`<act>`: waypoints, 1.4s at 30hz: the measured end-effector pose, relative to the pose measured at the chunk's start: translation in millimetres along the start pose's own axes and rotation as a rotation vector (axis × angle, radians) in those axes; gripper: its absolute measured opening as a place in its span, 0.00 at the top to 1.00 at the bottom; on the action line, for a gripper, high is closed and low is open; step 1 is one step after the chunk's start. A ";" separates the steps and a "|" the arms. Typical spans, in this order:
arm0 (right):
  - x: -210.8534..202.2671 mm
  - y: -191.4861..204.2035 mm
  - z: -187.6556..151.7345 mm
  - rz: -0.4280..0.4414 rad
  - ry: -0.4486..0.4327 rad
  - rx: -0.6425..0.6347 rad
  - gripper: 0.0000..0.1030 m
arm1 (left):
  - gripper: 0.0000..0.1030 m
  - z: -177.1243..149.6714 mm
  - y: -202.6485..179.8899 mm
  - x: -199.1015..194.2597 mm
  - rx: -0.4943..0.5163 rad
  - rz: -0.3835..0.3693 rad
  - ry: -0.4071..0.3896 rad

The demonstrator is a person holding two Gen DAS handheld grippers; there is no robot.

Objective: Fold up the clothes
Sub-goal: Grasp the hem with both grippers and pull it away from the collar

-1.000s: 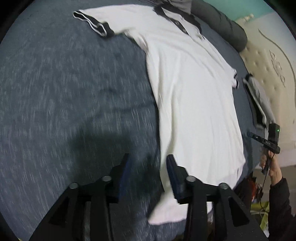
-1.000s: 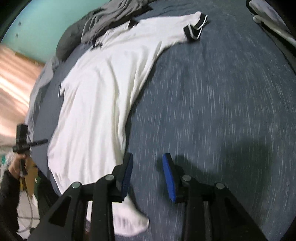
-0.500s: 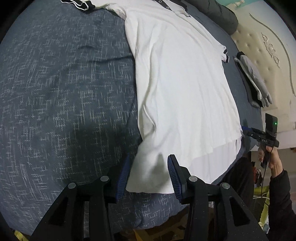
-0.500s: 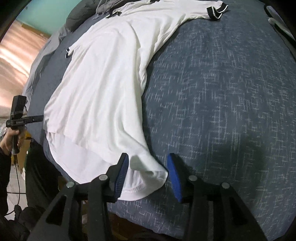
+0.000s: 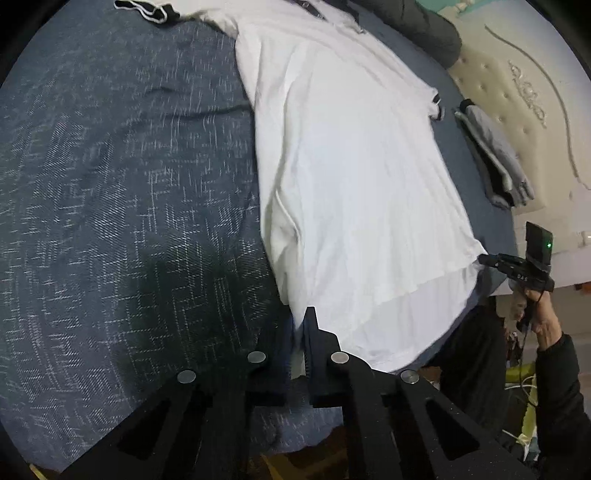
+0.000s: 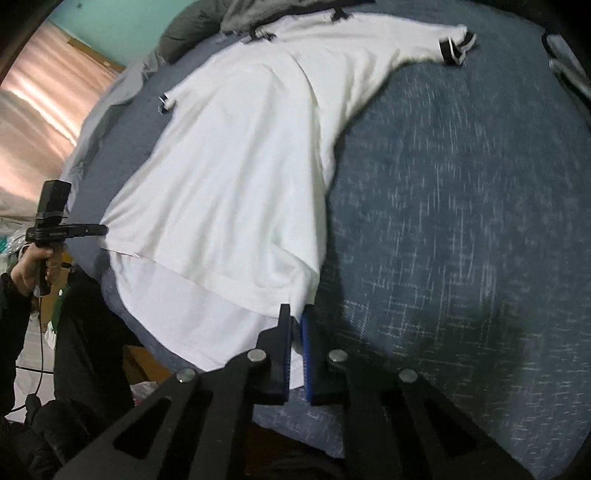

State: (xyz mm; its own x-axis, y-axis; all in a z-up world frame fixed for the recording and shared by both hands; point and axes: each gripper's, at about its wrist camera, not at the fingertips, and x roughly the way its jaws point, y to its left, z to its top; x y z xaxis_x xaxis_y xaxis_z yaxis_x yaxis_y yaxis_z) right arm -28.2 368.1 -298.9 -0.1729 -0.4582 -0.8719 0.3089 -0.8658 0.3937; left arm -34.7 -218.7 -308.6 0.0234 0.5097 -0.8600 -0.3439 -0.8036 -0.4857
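Note:
A white polo shirt (image 5: 351, 166) with black-trimmed sleeves and collar lies spread flat on the dark blue bed cover (image 5: 129, 184), its hem at the near bed edge. My left gripper (image 5: 299, 332) is closing, its pads pinching the shirt's left hem corner. In the right wrist view the same shirt (image 6: 236, 177) runs away from my right gripper (image 6: 295, 325), which is closing too and pressing on the right hem corner. Each view shows the other gripper at the far corner: right gripper (image 5: 484, 258), left gripper (image 6: 103, 229), each held by a hand in a dark sleeve.
A folded grey garment (image 5: 495, 162) lies by the padded headboard (image 5: 517, 103). A dark grey bundle (image 5: 424, 33) and crumpled grey clothes (image 6: 258, 14) sit past the collar. The bed edge drops off just beneath both grippers.
Both grippers slid along the shirt's sides to its hem corners, then shut on them. Half a second ago their jaws stood open around the cloth.

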 end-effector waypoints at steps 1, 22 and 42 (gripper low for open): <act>-6.4 4.3 2.8 0.007 -0.017 -0.006 0.96 | 0.95 -0.8 -0.1 -6.6 0.003 -0.004 -0.010; 37.0 60.1 -28.6 0.017 0.127 -0.158 0.96 | 0.96 -18.4 32.0 -65.6 -0.057 0.033 -0.102; 4.2 -2.3 -23.6 0.089 -0.043 0.261 0.67 | 0.96 -15.2 33.7 -66.7 -0.050 0.026 -0.105</act>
State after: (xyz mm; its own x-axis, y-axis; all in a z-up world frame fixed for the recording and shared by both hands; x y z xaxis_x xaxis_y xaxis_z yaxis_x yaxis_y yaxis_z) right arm -7.6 373.0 -310.4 -0.1972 -0.5378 -0.8197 0.0745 -0.8419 0.5345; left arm -33.6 -284.4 -269.9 -0.0844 0.5156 -0.8526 -0.2960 -0.8300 -0.4727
